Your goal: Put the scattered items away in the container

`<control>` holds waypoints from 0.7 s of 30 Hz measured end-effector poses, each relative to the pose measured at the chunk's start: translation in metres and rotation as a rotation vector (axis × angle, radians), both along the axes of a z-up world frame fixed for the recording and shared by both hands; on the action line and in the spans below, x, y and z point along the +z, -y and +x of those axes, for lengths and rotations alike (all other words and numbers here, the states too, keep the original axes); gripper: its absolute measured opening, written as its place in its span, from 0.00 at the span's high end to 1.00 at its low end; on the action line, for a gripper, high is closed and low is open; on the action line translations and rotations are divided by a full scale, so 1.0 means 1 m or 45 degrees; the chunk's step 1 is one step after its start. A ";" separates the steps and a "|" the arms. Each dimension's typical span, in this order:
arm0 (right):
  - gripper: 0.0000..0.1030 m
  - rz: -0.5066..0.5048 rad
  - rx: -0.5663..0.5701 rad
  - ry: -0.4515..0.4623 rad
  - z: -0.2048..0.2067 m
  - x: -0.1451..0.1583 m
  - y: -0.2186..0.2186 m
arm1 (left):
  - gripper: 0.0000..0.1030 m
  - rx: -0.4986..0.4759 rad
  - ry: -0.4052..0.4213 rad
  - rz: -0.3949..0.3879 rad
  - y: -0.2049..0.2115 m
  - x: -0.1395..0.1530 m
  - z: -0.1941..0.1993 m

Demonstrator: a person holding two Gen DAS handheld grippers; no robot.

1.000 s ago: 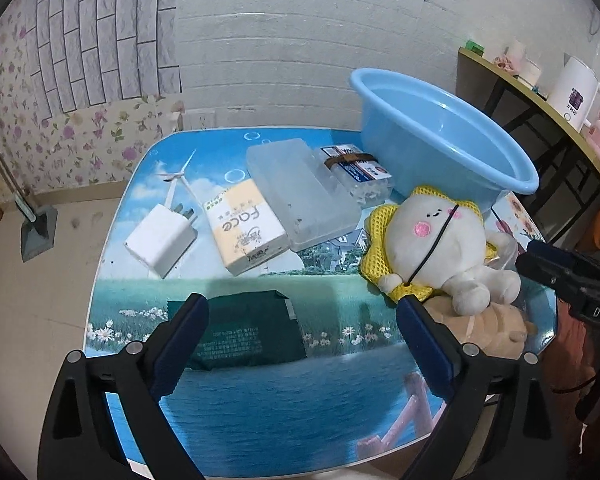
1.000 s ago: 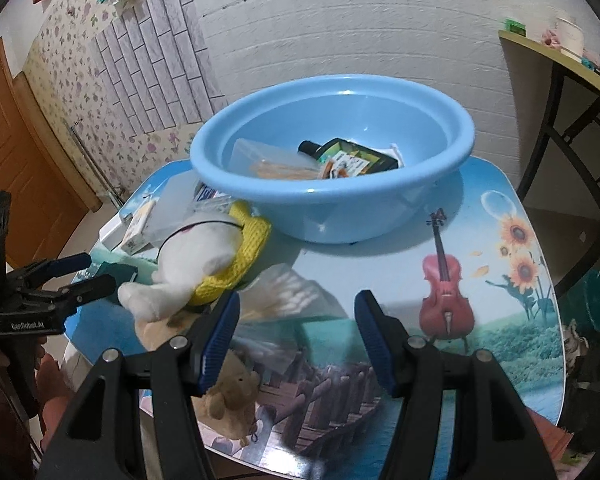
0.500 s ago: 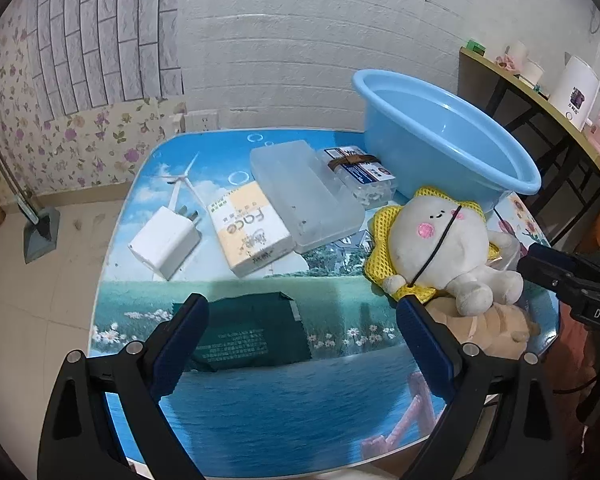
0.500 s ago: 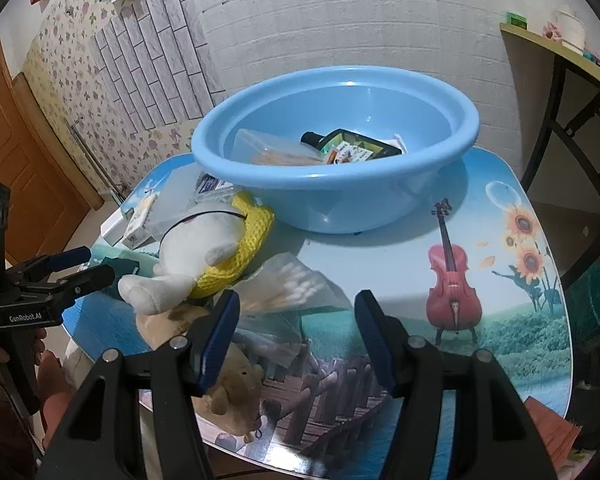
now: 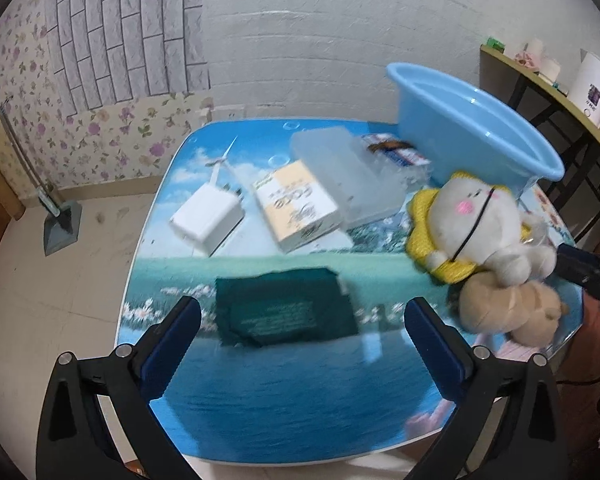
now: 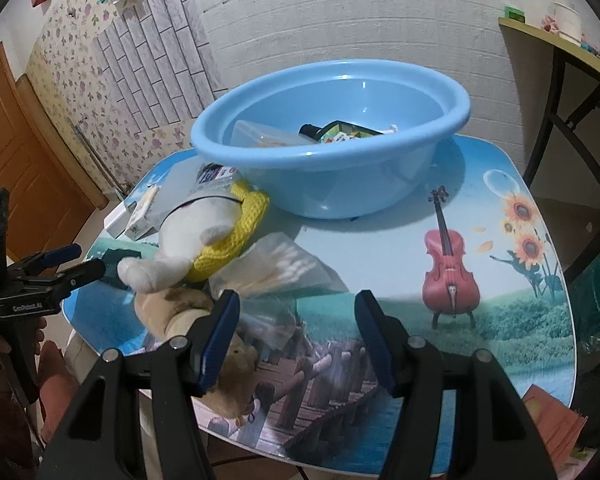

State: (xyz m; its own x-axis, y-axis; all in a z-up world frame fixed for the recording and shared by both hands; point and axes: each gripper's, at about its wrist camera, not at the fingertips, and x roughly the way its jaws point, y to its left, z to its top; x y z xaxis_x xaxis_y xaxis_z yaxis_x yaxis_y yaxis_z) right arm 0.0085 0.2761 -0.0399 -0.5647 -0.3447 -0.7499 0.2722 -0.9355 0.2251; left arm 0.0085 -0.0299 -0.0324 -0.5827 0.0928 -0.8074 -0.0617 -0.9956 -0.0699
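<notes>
**Table clearance: both grippers empty, left one closing on the green packet**

Change since 1 second ago: the left-wrist view has drawn lower and nearer the table [image 5: 260, 400], with motion blur; the green packet [image 5: 286, 306] now sits larger between the fingers. The right-wrist view has edged toward the bag of cotton swabs [image 6: 276, 270]. No item has moved. Judgement: both are approach moves, no pick begun.

- Left gripper [image 5: 302, 330]: jaws spread wide, holding nothing.
- Right gripper [image 6: 296, 334]: jaws spread, holding nothing.
- Blue basin [image 6: 380, 148]: far side of the table; holds a clear box, a dark bottle and small pieces.
- Green packet: flat, near edge, long axis across the left jaws' opening, roughly left-right.
- Tissue pack [image 5: 296, 210]: long axis diagonal, running from near right to far left; beside the white charger [image 5: 208, 220], prongs pointing away to the right.
- Clear case [image 5: 348, 180]: touching the tissue pack, long axis toward the basin.
- White plush [image 5: 476, 224]: lying over the brown plush [image 5: 508, 312], head toward the basin.

Remaining: at least 7 loose items.
</notes>
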 end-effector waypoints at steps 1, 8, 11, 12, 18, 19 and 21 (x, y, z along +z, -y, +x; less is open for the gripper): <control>0.42 -0.007 0.002 0.000 0.001 0.000 -0.001 | 0.01 0.006 0.006 0.004 0.002 -0.002 0.001; 0.42 -0.089 0.042 -0.059 0.012 0.010 -0.004 | 0.01 0.044 0.040 0.021 0.016 -0.012 0.002; 0.42 -0.106 0.121 -0.098 0.017 0.017 0.005 | 0.01 0.050 0.047 0.034 0.018 -0.014 0.000; 0.42 -0.103 0.143 -0.100 0.018 0.018 0.009 | 0.01 0.045 0.047 0.034 0.018 -0.014 -0.001; 0.40 -0.050 0.311 -0.115 0.029 0.015 0.036 | 0.01 0.008 0.054 0.021 0.010 -0.021 -0.010; 0.38 -0.018 0.322 -0.118 0.031 0.014 0.040 | 0.01 -0.006 0.053 0.014 0.007 -0.022 -0.012; 0.36 0.031 0.350 -0.101 0.032 0.008 0.048 | 0.10 -0.022 0.045 0.021 0.004 -0.023 -0.013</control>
State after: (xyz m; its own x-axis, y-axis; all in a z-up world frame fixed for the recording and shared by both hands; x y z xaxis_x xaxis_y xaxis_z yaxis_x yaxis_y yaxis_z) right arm 0.0402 0.2282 -0.0321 -0.5096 -0.4757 -0.7169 0.5326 -0.8288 0.1714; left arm -0.0048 -0.0337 -0.0556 -0.5519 0.1161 -0.8258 -0.0761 -0.9931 -0.0887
